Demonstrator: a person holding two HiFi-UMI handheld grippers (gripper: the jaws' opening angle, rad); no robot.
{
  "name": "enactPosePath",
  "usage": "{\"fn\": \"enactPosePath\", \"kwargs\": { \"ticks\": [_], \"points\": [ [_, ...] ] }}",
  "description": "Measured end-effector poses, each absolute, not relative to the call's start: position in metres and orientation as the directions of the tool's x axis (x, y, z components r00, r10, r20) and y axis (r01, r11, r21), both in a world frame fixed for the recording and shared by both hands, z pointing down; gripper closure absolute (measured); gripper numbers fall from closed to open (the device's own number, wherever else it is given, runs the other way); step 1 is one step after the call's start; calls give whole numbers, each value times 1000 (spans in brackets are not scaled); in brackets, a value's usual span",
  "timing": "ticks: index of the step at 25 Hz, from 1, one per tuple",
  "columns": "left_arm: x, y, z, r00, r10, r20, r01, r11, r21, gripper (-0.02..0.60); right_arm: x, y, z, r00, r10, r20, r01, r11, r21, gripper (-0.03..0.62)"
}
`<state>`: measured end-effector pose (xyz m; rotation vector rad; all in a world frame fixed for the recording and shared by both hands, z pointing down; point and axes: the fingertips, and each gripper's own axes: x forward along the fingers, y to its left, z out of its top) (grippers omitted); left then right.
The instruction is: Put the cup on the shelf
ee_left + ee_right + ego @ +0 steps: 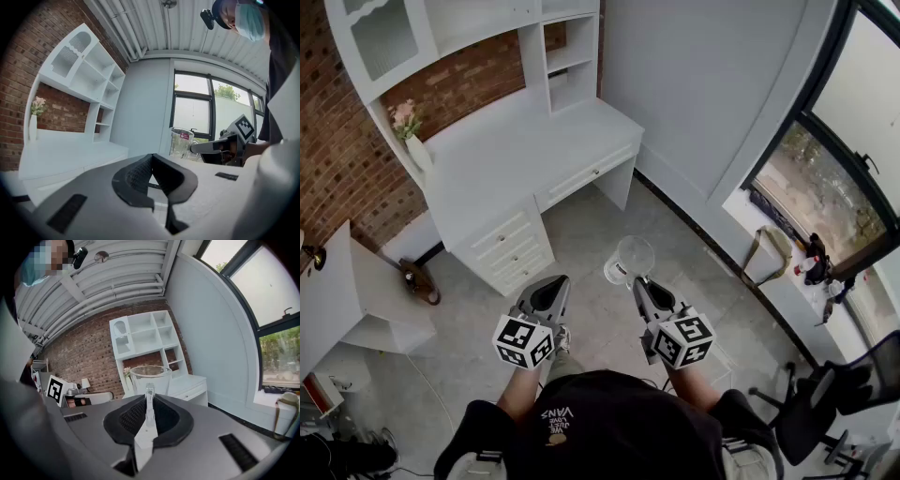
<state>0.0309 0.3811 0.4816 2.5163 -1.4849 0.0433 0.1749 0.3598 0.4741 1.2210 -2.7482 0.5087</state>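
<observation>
I find the right gripper (639, 281) clamped on the handle of the clear glass cup (630, 259). The cup stands upright, mouth up, just beyond the jaw tips and above the grey floor (591, 234). The left gripper (553, 284) is closed on nothing, just beside the right one. The white open shelf unit (568, 56) above the white desk (525, 141) lies well apart, ahead and to the left of the cup. In my judgement the carry falls to the right gripper alone: forward-left, then raised to enter a compartment rim-up.
</observation>
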Motion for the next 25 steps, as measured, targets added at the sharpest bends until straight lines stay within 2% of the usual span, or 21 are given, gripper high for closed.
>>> {"fn": "enactPosePath", "kwargs": {
  "ticks": [14,25],
  "points": [
    [36,370,488,489,-857,161,-869,-463,173,574,172,346,475,-704,-680,204,-705,637,-311,566],
    [-1,285,489,537,-829,154,-840,-509,191,574,132,271,480,-669,-711,218,-736,592,-328,566]
  ]
}}
